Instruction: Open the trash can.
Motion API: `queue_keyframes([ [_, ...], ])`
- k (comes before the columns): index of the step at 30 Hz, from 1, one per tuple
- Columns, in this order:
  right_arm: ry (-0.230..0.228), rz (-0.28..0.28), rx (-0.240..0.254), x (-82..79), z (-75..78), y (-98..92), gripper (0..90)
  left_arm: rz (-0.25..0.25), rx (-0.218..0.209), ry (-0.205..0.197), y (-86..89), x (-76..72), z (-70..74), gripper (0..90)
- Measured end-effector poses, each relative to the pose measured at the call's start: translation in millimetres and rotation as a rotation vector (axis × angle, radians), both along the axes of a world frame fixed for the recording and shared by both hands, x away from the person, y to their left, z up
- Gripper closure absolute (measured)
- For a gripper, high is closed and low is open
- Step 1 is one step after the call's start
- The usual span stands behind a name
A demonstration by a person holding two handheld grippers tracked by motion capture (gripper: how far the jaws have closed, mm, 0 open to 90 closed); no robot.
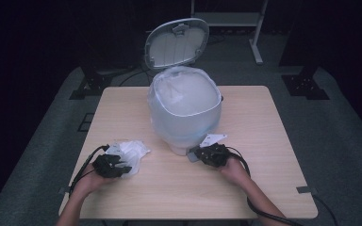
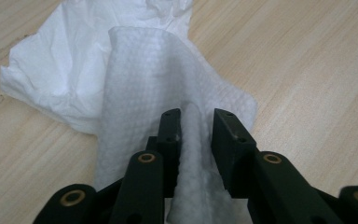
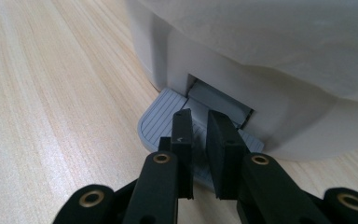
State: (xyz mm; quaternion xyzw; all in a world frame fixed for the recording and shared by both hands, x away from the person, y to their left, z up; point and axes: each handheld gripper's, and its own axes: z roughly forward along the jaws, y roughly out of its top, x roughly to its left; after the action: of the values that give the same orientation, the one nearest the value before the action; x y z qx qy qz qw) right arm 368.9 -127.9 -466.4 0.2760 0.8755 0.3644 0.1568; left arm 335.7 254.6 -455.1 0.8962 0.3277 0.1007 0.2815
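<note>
A white pedal bin (image 1: 185,110) lined with a clear plastic bag stands mid-table with its lid (image 1: 176,42) tipped up and open. My right gripper (image 1: 199,153) is at the bin's front foot. In the right gripper view its jaws (image 3: 199,114) are nearly together and rest on the grey ribbed pedal (image 3: 161,116) below the bin wall (image 3: 307,126). A crumpled white paper towel (image 1: 133,150) lies at the left. My left gripper (image 1: 118,165) is on it, and its jaws (image 2: 196,116) pinch a raised fold of the towel (image 2: 140,74).
The wooden table (image 1: 264,132) has free surface to the right of the bin and along the front edge. Dark stands and a metal frame are on the floor behind the table.
</note>
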Motion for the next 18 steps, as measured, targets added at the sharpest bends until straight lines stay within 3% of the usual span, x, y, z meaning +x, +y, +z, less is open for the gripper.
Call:
queue_keyframes([
  [9,0.000,-0.002,0.001,-0.1,-0.1,-0.1,80.3,-0.019,-0.027,0.003,0.9,-2.0,1.1,86.5],
  [12,-0.001,-0.003,0.003,-0.2,-0.2,-0.2,80.4,-0.022,-0.110,0.003,6.3,-4.1,8.6,86.6],
  [18,0.000,-0.002,0.001,-0.3,-0.2,0.2,80.3,-0.072,-0.145,-0.004,13.8,-12.9,30.7,86.6],
])
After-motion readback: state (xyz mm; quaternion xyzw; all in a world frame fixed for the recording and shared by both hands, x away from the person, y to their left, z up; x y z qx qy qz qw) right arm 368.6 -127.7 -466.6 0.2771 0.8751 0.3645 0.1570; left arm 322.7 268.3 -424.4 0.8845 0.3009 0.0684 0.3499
